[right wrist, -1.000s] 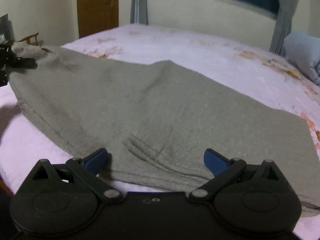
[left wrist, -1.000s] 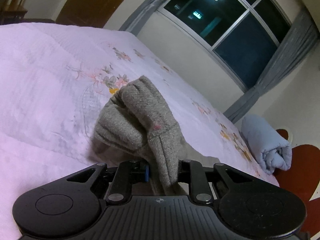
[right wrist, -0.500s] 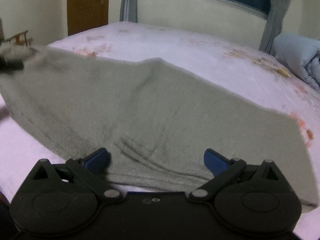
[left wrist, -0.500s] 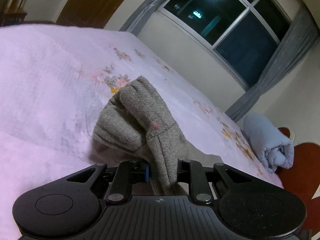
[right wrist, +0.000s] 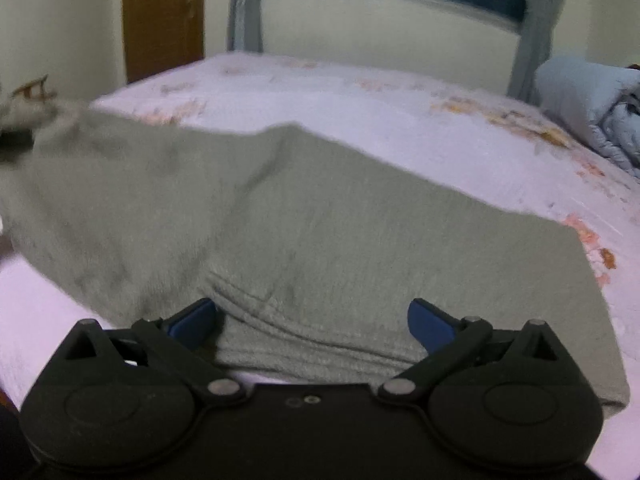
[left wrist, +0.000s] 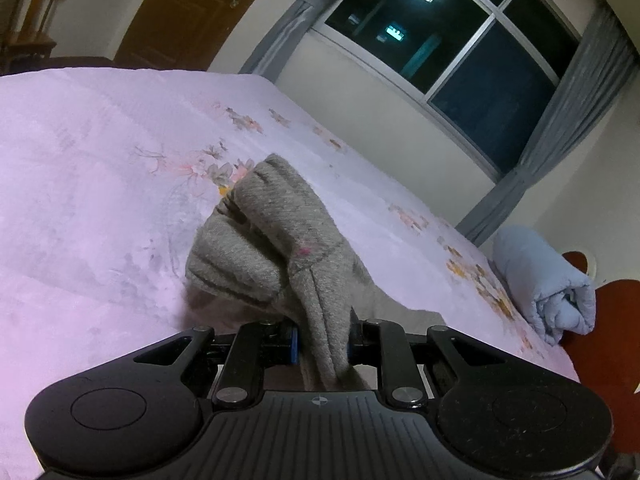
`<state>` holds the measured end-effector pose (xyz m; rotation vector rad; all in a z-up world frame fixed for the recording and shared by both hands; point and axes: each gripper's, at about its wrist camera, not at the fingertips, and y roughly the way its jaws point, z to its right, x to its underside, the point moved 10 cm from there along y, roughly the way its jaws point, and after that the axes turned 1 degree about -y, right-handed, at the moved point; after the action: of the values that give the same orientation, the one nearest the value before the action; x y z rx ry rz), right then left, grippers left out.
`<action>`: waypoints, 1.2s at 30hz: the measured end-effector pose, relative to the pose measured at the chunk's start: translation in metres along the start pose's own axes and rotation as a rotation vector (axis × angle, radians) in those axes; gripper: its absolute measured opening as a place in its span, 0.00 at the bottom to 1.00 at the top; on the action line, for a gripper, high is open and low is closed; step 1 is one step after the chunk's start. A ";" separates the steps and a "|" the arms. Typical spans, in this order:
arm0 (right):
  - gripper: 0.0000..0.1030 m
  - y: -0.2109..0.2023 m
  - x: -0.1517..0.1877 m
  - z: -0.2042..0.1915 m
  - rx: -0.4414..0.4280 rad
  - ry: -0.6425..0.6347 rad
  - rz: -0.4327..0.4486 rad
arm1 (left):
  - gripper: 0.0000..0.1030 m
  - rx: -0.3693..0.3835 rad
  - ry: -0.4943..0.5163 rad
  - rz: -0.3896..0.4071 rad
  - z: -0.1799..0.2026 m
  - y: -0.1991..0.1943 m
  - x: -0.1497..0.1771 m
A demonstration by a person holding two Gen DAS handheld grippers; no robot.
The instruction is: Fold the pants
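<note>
Grey knit pants [right wrist: 320, 248] lie spread across the pink floral bed [right wrist: 360, 96]. In the left wrist view my left gripper [left wrist: 322, 344] is shut on a bunched end of the pants [left wrist: 280, 232], which stands up in a crumpled lump above the jaws. In the right wrist view my right gripper [right wrist: 312, 320] stands open, its blue pads [right wrist: 192, 320] wide apart over the near hem, touching nothing that I can make out. The far left end of the pants is lifted and blurred.
A rolled light-blue blanket [left wrist: 544, 284] lies at the bed's right end near a red-brown headboard [left wrist: 608, 320]. Behind the bed are a dark window [left wrist: 460, 36] with grey curtains, a wooden door [left wrist: 188, 12] and a wooden chair [left wrist: 32, 20].
The left end of the pants has drifted left and risen slightly in the right wrist view, and that view has tipped up a little. The left grip is unchanged; the right jaws stay wide.
</note>
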<state>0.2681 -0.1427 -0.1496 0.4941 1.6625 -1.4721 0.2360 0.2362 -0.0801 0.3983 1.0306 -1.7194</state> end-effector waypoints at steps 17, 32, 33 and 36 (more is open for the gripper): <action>0.94 -0.067 -0.021 0.104 0.050 0.165 0.215 | 0.19 0.084 0.399 0.086 0.144 -0.014 -0.018; 0.94 -0.150 0.055 0.344 0.342 0.650 0.270 | 0.21 0.370 0.892 -0.277 0.357 0.097 0.292; 0.94 -0.149 0.057 0.346 0.333 0.660 0.264 | 0.24 0.364 0.874 -0.266 0.355 0.093 0.288; 0.94 -0.142 0.061 0.345 0.299 0.660 0.236 | 0.46 0.345 0.940 -0.247 0.357 0.072 0.280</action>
<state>0.2386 -0.5156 -0.0959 1.4136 1.7815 -1.4694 0.2630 -0.2216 -0.0992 1.4444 1.4662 -1.9619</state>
